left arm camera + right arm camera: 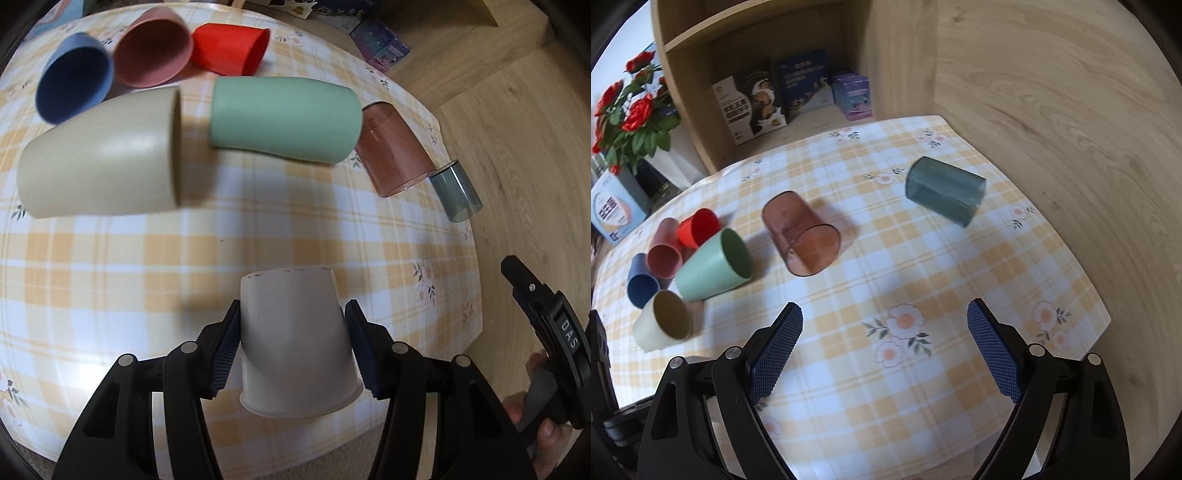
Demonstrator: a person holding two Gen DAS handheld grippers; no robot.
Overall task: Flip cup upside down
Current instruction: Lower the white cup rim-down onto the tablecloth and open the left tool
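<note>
My left gripper (291,339) is shut on a white cup (295,343), its blue pads (225,350) pressed on both sides. The cup's closed base points away toward the table and its rimmed mouth faces the camera, held above the checked tablecloth (258,229). My right gripper (884,350) is open and empty above the cloth (886,266). Its body also shows at the right edge of the left wrist view (554,332).
Several cups lie on their sides: beige (103,158), green (284,118), blue (74,77), pink (151,51), red (232,48), clear brown (391,151) and clear grey-blue (943,190). A wooden shelf (775,74) with boxes stands behind. A wooden wall (1071,147) runs along the right.
</note>
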